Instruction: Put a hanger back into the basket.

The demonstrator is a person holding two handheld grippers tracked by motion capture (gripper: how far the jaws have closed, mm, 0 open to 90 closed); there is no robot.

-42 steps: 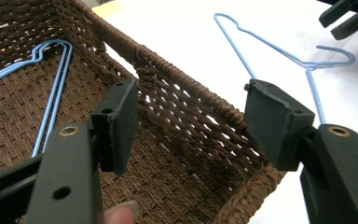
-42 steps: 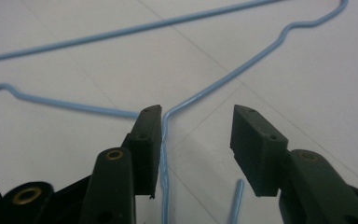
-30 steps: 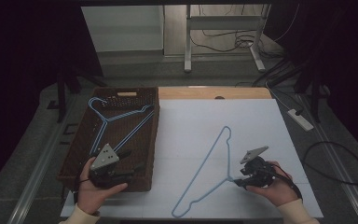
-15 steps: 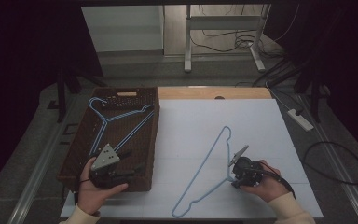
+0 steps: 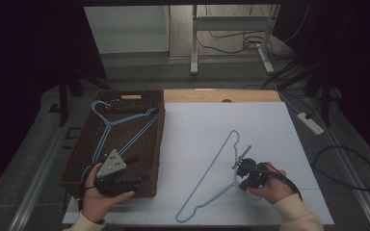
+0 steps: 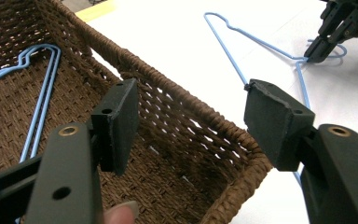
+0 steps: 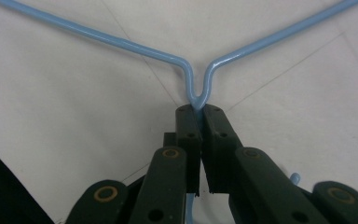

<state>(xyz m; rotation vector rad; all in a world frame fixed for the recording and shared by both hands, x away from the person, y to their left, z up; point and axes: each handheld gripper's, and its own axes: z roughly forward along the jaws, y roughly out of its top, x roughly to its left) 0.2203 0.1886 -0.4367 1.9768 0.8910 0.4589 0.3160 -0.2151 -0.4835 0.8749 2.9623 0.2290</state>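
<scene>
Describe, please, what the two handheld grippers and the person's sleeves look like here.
Both grippers are black, each with two flat rectangular jaws on arms with brass-ringed holes. The left gripper carries a grey three-cornered plate on top; its pads are blocky and matte. A black cable loops from the right gripper around the hand. The sleeves are cream-coloured, cuffed at the wrists.

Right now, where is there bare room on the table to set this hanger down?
The white sheet is bare between the basket and the hanger, and beyond its top corner. The basket floor is crowded with hangers. The right gripper pinches the hanger's neck.
</scene>
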